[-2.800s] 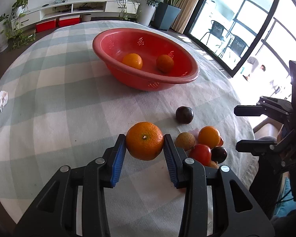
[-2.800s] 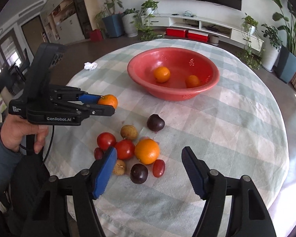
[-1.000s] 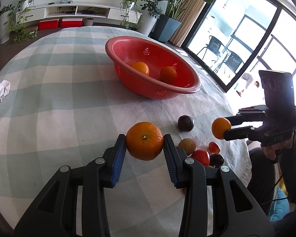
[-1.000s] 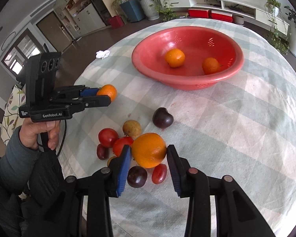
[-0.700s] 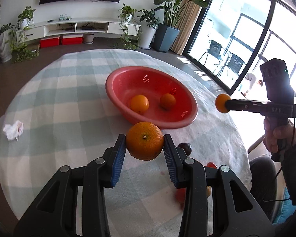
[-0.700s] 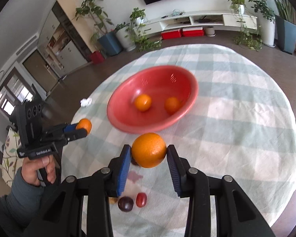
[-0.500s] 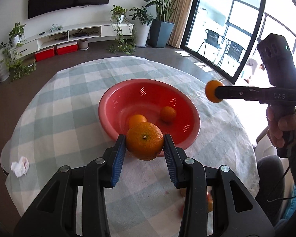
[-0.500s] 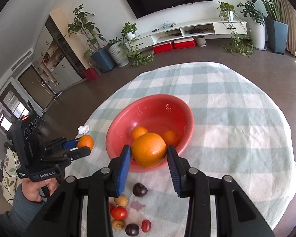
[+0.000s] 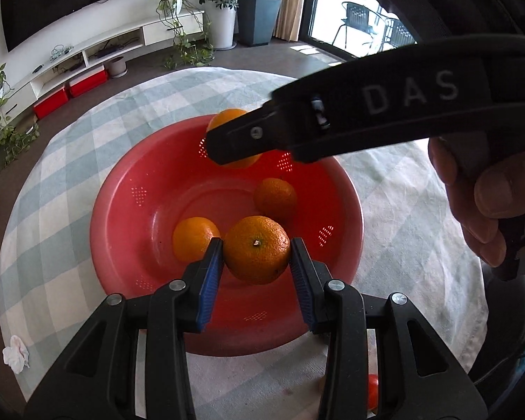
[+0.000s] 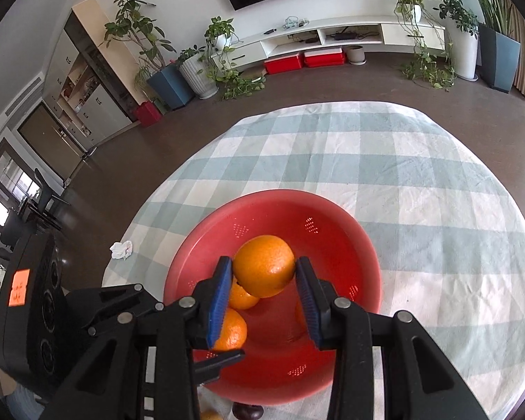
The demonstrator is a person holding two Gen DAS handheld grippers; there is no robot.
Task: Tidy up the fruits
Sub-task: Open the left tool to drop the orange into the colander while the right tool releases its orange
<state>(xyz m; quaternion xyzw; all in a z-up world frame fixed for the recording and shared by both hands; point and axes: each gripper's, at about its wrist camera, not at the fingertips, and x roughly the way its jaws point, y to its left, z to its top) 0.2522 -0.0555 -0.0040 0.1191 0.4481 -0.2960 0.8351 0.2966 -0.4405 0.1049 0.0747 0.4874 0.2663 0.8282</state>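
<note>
Both the left gripper (image 9: pixel 256 260) and right gripper (image 10: pixel 264 272) angle downward, fingers clamped.

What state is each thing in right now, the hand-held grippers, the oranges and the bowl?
Left hand-held gripper: shut on an orange, above the bowl.
Right hand-held gripper: shut on a second orange, above the bowl.
Bowl: upright on the table, two loose oranges inside.

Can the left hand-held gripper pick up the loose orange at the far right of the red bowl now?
Probably not: the left hand-held gripper is already shut on an orange, so it cannot take the loose orange in the red bowl.
</note>
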